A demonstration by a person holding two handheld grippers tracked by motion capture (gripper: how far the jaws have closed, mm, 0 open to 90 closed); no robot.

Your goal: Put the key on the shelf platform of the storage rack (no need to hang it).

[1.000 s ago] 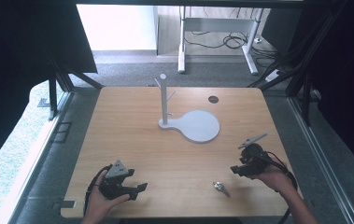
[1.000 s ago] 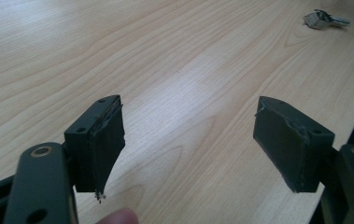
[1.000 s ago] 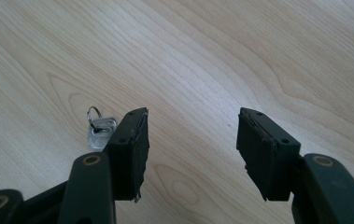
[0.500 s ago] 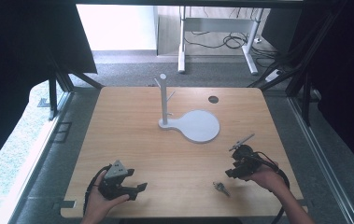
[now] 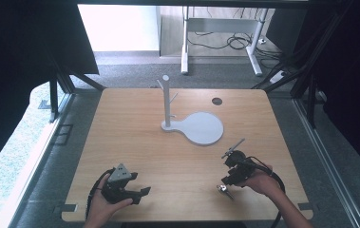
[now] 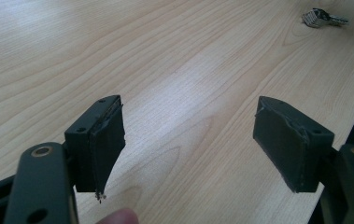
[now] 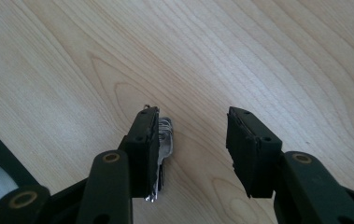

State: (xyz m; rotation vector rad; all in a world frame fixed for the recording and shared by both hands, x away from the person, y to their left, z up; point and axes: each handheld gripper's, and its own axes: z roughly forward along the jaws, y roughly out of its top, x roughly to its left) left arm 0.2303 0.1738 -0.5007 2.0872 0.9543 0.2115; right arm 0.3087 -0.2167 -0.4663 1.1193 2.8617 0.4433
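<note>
Black tools (image 5: pixel 230 173), brass-ringed screw holes, trailing cables.

Bare wooden table (image 5: pixel 135 137) lies open across the near half and left side; a white stand (image 5: pixel 167 102) with round base rises toward twelve o'clock. Small metal keys (image 5: pixel 223 189) lie at five o'clock, beside the right gripper (image 5: pixel 230 172).

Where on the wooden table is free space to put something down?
Bare: the left half, between the white peg stand and the left gripper, and the far right corner beyond the dark hole. Crowded: near right, around the right gripper and small metal keys.
</note>
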